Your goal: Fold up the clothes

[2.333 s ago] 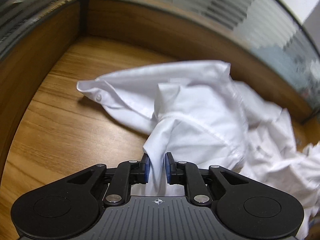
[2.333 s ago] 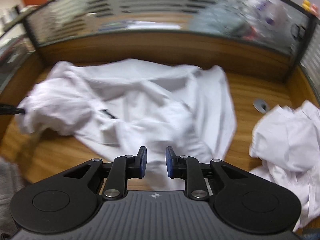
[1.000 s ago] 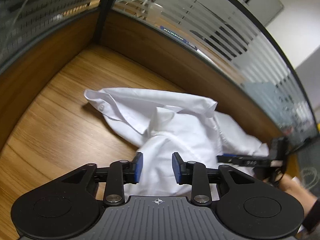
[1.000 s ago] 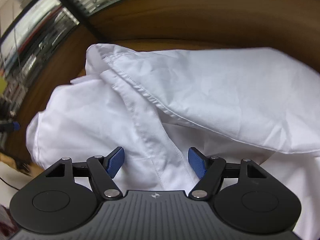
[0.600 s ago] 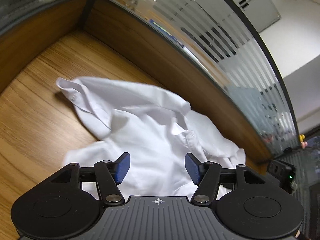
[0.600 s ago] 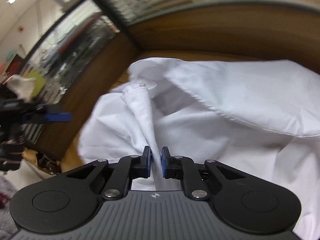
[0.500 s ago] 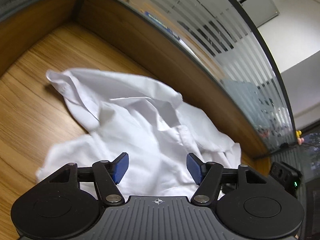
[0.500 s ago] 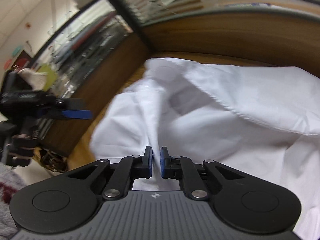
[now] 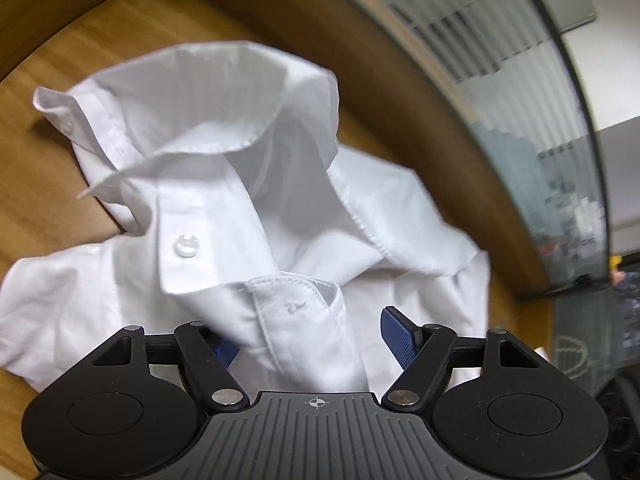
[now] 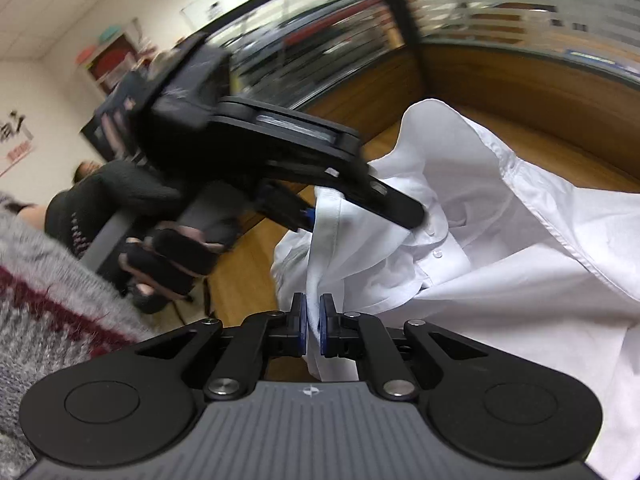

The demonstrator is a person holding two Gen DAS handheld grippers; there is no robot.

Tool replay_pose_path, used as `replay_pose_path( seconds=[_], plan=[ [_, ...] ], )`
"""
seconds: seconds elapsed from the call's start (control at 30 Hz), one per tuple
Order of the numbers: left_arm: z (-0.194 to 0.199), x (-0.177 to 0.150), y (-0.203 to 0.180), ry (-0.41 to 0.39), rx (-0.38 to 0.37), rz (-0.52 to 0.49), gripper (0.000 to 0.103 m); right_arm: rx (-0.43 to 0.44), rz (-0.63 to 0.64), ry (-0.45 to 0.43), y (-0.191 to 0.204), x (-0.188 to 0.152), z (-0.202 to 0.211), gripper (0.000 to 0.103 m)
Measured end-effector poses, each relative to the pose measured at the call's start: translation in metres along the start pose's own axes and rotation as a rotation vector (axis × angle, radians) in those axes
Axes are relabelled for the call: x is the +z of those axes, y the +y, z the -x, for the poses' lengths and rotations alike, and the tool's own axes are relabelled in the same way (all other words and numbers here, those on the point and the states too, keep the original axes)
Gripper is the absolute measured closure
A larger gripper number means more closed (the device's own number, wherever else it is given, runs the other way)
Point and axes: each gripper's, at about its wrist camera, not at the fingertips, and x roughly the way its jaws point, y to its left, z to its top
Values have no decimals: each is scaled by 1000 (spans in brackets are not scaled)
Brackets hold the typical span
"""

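shirt (image 9: 224, 128): white woven cloth, matt, creased | tabletop (image 9: 48, 184): wood grain, satin | left claw (image 9: 308, 344): matt black plastic, ribbed blue pads

No text, label or number is legible; the red wall characters (image 10: 16, 140) are too blurred.

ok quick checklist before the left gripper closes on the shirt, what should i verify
1. Right gripper clamped on the white shirt: ok, pads pinch a fold.
2. Left gripper wide enough: ok, jaws apart, pads not pressing.
3. Cloth between the left pads: ok, the button placket lies there.
4. Only one layer in the gap: cannot tell, folds bunch up.
5. Grippers clear of each other: ok, apart in the right wrist view.
6. Shirt free of the wooden table: not ok, part still lies on it.
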Motion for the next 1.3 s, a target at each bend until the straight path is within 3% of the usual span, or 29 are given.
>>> replay_pose_path(
  seconds=[0.03,0.07,0.2,0.37,0.47,0.6,0.73,0.93,1.1,1.3],
  plan=[
    [-1,-3,2,-3,10,2,49,10,3,18,1,0,-2,96],
    [0,-5,4,-8,14,5,59,10,9,32,0,1,-3,96],
    [11,-9,15,-28,-34,36,91,1,13,74,-7,3,-3,89],
    [31,-10,36,-48,-61,73,93,-15,-52,60,-29,13,13,83],
    [33,-12,37,-46,-59,72,93,-74,-126,32,-49,24,18,76],
    [28,-15,32,-42,-59,64,93,-130,-225,70,-75,38,-5,68],
    [22,-13,28,-40,-65,66,93,-94,-342,112,-101,42,-46,65],
    [21,-10,32,-32,-72,54,93,-57,-421,225,-111,31,-100,65],
    [20,-8,35,-32,-83,60,93,6,-536,268,-126,13,-112,47],
    [15,-4,34,-26,-89,64,93,160,-775,238,-146,-14,-116,45]
  ],
)
